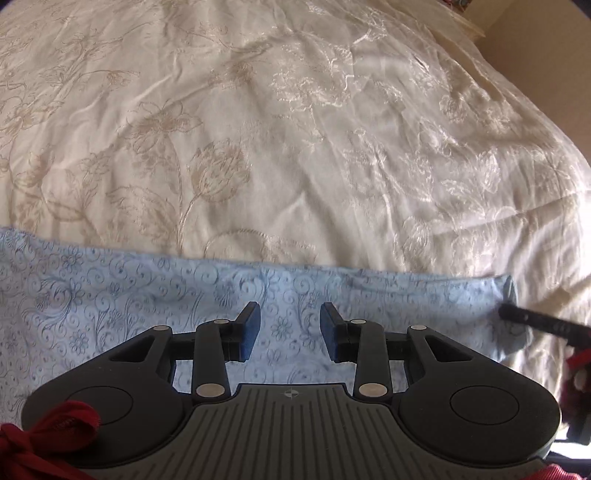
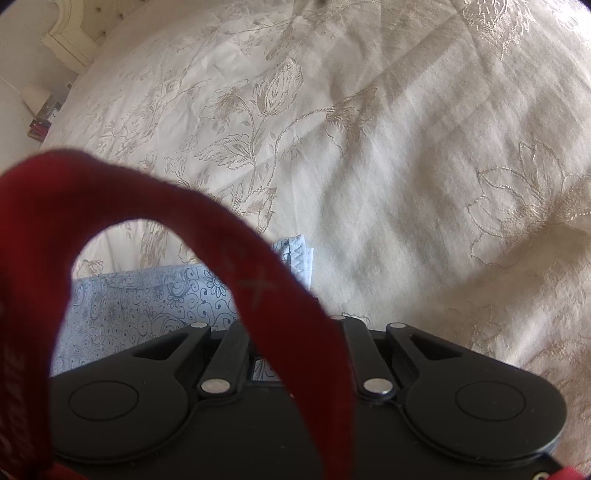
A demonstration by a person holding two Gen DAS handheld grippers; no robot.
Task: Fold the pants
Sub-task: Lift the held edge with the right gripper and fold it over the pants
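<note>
Bed with a cream bedspread point(image 1: 295, 129), embroidered with tan flowers and wrinkled, fills both wrist views; a pale headboard point(image 2: 68, 35) and a cluttered side table sit at the far left of the right wrist view. Sun falls across the right side of the cover.

Pants point(image 1: 110, 295): light blue with a swirl-and-flower print, laid as 1 flat band across the near part of the bed, far edge straight. Judgement: already doubled lengthwise and spread flat so that the next fold lands square.

Left claw point(image 1: 290, 330): 2 blue-padded fingers point(image 1: 249, 332) stand apart, pointing steeply down over the middle of the band, nothing between them. Whether the tips touch the cloth cannot be told. Judgement: poised over mid-length either to pin the fold line or to take a fresh pinch.

Right end of the band: a bunched corner point(image 1: 509, 291) meets a dark finger coming in from the right edge, which I take to be the right claw point(image 1: 517, 314). In its own view a red strap point(image 2: 258, 288) hangs across the lens and hides the fingertips; blue cloth point(image 2: 147, 306) with a stitched hem shows just ahead of the linkage. The linkage sits drawn in. Judgement: clamped on that corner, ready to carry it over. Contact itself not directly visible.
</note>
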